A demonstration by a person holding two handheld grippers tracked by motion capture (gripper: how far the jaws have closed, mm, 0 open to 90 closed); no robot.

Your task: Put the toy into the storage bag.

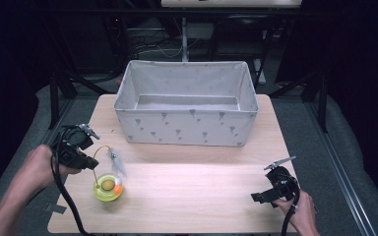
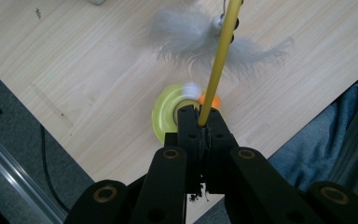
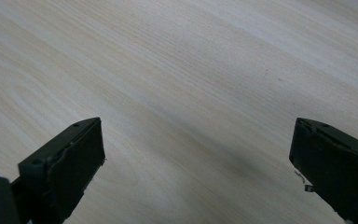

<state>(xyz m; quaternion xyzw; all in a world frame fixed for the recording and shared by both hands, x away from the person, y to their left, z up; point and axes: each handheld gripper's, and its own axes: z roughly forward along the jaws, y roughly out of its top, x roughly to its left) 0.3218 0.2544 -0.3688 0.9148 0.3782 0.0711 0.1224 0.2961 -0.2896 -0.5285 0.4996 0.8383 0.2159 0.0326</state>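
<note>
A cat toy stands on the wooden table (image 1: 187, 196): a yellow-green round base (image 1: 108, 188) with an orange ball (image 1: 117, 188), and a thin yellow wand (image 1: 97, 157) arching up from it to a grey feather (image 1: 117, 162). My left gripper (image 1: 92, 160) is shut on the yellow wand (image 2: 216, 65), just above the base (image 2: 168, 114); the feather (image 2: 200, 35) hangs blurred beyond it. My right gripper (image 1: 257, 196) stands open near the table's front right, and in its own view the right gripper (image 3: 196, 168) has bare wood between its jaws.
A large grey fabric bin (image 1: 186, 103) with small printed figures stands open at the back middle of the table. Dark frame legs and cables lie behind it. Grey carpet surrounds the table.
</note>
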